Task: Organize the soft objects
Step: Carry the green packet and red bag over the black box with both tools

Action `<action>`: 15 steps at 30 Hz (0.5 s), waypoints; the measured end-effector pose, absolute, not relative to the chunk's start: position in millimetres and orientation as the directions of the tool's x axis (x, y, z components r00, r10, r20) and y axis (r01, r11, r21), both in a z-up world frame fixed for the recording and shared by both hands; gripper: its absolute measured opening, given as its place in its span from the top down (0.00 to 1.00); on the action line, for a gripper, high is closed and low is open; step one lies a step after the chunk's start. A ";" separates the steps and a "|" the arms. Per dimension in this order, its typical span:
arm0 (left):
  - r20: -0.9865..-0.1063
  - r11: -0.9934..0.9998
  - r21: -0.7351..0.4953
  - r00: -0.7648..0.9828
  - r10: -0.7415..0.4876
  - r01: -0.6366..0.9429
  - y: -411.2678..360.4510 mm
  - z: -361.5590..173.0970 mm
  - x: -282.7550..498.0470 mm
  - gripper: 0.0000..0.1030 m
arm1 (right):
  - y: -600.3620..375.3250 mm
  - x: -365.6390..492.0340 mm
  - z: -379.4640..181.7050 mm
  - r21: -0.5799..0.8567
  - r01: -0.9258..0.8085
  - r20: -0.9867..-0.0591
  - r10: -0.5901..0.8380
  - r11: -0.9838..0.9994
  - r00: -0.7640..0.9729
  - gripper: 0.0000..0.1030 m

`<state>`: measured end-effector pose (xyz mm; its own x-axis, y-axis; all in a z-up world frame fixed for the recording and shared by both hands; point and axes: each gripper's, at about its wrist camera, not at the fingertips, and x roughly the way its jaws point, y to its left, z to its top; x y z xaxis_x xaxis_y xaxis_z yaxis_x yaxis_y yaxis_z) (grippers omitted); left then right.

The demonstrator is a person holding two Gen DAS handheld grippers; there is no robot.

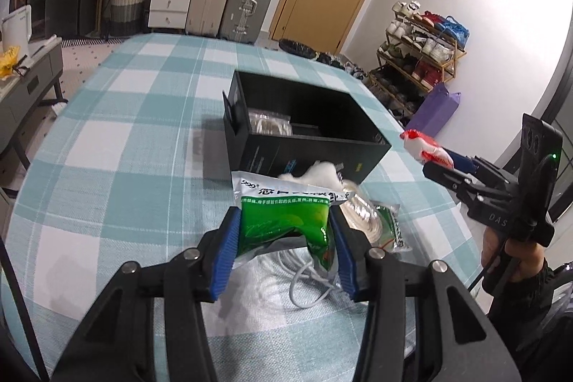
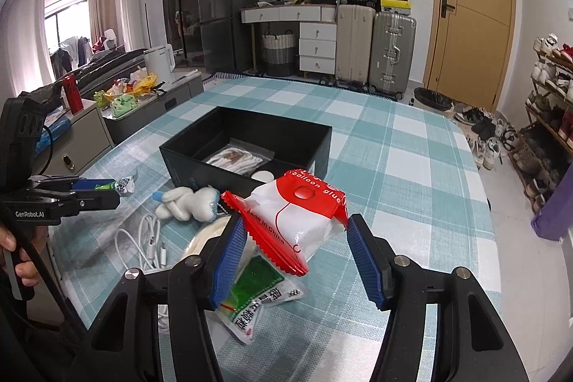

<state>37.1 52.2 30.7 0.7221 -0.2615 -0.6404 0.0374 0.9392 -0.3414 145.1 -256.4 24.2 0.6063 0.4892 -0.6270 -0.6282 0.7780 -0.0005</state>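
The left gripper (image 1: 284, 238) is clamped on a green sachet (image 1: 283, 221), its blue ribbed pads pressing the pack's sides so the foil buckles between them; the sachet hangs clear of the cloth, just near of the black box (image 1: 304, 127). The right gripper (image 2: 297, 253) holds a red-and-white pouch (image 2: 301, 213) by its serrated red edge against the left pad; whether the right pad touches the pouch is hard to tell, so that grip is uncertain. The pouch sits in the air, near and right of the box.

Under the left gripper a white cable (image 2: 150, 238) lies coiled, partly hidden by the fingers. A second green sachet (image 2: 254, 292) lies flat on the checked cloth (image 1: 125, 131) below the right gripper, half covered by the pouch. A white plush toy (image 2: 189, 203) lies against the box's near wall. Inside the box a clear bag with pale contents shows; what it holds is unclear.

The box is matte and rigid, the sachets glossy foil, the cloth woven teal and white.
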 end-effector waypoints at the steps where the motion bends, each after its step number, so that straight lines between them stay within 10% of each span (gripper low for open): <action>1: -0.635 0.939 -0.340 0.727 -0.261 0.040 51.7 32.9 36.1 0.54 | -255.6 143.7 25.5 0.000 -0.630 -0.624 0.492 0.776 0.607 0.43; 15: -0.581 0.966 -0.257 0.792 -0.185 0.037 45.5 65.2 64.5 0.54 | -239.3 135.7 42.6 0.021 -0.652 -0.588 0.537 0.758 0.605 0.43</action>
<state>64.5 45.5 65.2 0.7923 -0.1855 -0.5812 0.0372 0.9656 -0.2573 135.7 -239.3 42.6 0.6051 0.5370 -0.5878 -0.6519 0.7580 0.0215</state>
